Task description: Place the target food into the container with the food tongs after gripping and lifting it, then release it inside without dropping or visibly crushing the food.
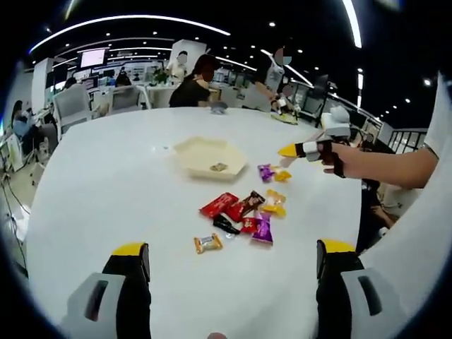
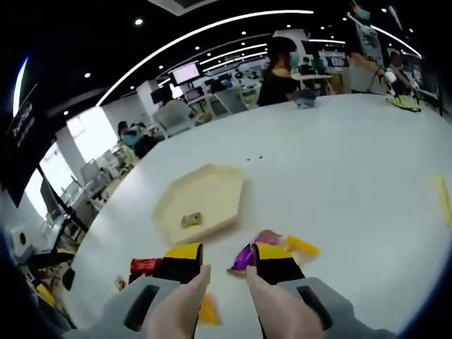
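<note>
- Candy is lying between the right gripper's parted jaws, near the tray; squeezing hard risks crushing.
- Left gripper is hovering, jaws spread, empty.

Bare white table left of tray, wrapped snacks clustered beside it

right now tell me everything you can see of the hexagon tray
The hexagonal tray is cream-coloured and shallow with a low raised rim, looking like moulded pulp or plastic. It sits flat on the white table, beyond the scattered wrapped snacks. One small wrapped snack lies inside. No tongs touch it.
</note>
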{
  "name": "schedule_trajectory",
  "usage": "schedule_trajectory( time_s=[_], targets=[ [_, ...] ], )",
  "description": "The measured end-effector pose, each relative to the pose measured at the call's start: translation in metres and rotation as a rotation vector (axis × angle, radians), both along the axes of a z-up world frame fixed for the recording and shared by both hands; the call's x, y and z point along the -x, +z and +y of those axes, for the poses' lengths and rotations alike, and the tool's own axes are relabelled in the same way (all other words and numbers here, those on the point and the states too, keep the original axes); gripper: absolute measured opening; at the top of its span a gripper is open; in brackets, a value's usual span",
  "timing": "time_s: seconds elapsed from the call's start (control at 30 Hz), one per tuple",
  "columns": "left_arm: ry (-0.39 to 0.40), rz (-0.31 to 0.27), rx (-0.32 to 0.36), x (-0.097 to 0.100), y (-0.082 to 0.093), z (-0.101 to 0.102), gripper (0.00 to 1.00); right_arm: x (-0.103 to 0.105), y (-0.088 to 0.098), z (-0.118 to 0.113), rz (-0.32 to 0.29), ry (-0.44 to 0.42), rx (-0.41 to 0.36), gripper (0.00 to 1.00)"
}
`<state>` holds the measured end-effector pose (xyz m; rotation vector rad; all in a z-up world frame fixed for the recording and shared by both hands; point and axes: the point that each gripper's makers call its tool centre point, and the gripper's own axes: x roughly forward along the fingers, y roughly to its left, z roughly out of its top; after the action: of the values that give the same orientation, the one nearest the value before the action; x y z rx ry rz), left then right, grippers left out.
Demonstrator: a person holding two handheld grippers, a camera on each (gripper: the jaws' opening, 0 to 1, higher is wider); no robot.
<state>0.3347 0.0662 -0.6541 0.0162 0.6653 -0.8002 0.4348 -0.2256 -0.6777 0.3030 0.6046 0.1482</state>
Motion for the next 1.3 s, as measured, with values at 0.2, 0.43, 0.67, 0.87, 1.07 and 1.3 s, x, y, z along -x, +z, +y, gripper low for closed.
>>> schedule_trajectory(
  time_s=[0.2,0.43,0.67,0.87,1.07,1.3],
  targets=[
    [0.018,0.022,-0.004,-0.009,-0.004,0.005,0.99,-0.013,-0.013,0.005,0.024,-0.008,-0.010,0.28],
    [0.052,0.037,-0.003,-0.020,-0.007,0.011,0.98,-0.021,-0.027,0.005,0.053,-0.021,0.015,0.28],
    [0.067,0.059,-0.009,-0.025,-0.013,0.014,0.98,-0.028,-0.039,-0.004,0.087,-0.068,0.055,0.28],
    [0.073,0.066,-0.015,-0.031,-0.014,0.017,0.98,-0.034,-0.048,-0.012,0.103,-0.108,0.072,0.28],
    [0.079,0.076,-0.022,-0.034,-0.016,0.020,0.98,-0.041,-0.050,-0.014,0.090,-0.121,0.075,0.28],
    [0.084,0.086,-0.025,-0.036,-0.019,0.021,0.98,-0.050,-0.047,-0.014,0.049,-0.097,0.097,0.28]
  ],
)
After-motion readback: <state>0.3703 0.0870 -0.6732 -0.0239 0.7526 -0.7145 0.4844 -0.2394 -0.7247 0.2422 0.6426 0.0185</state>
